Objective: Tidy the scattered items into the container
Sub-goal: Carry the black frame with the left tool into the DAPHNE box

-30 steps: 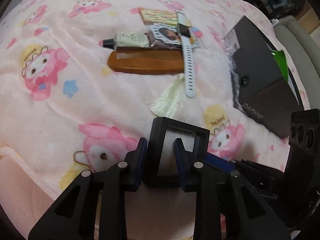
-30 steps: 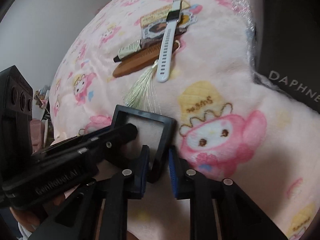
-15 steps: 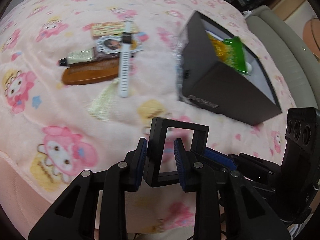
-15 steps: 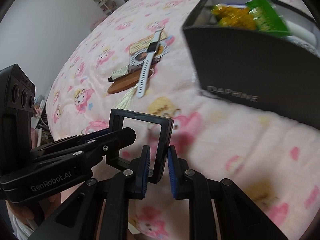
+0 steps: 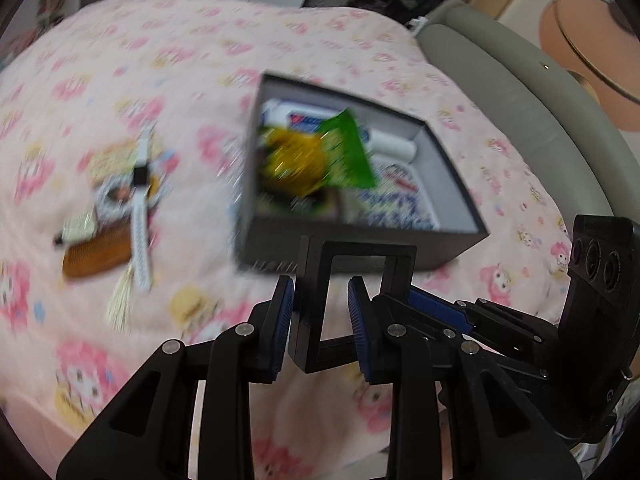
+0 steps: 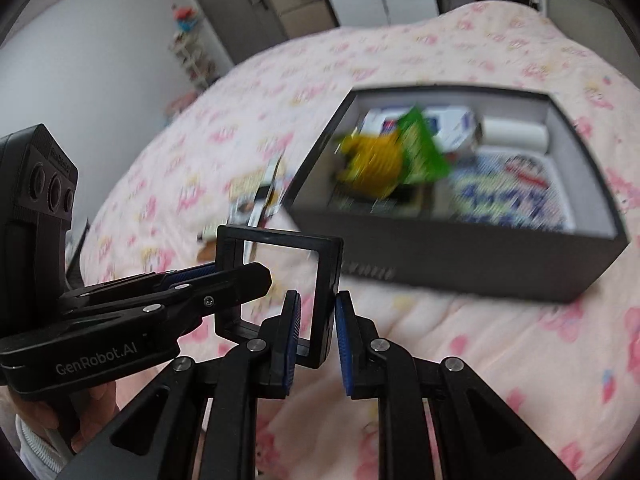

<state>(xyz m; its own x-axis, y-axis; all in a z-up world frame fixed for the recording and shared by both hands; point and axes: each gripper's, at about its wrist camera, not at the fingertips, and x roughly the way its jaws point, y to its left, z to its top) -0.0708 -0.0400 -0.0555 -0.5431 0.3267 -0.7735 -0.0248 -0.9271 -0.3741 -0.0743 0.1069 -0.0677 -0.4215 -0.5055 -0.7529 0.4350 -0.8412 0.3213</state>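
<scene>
On my left wrist camera, the left gripper [image 5: 320, 320] has its blue-padded jaws closed on one side bar of a square black plastic frame with a clear middle [image 5: 352, 300], and the right gripper [image 5: 436, 308] comes in from the right edge, clamped on the frame's far side. The frame hangs in the air just in front of the near wall of the open dark grey cardboard box [image 5: 460, 216], which sits on the pink cartoon-print blanket [image 5: 120, 80]. Inside the box I see a green packet [image 5: 348, 152] over something yellow, all blurred. Off to the left lie a brown wooden comb [image 5: 96, 258] and a white wristwatch [image 5: 141, 216] across a small pile. Switching to my right wrist camera, the right gripper [image 6: 316, 320] pinches the frame's [image 6: 280, 280] right bar narrowly, the left gripper [image 6: 224, 276] grips its left bar, and the box [image 6: 460, 256] sits just beyond.
</scene>
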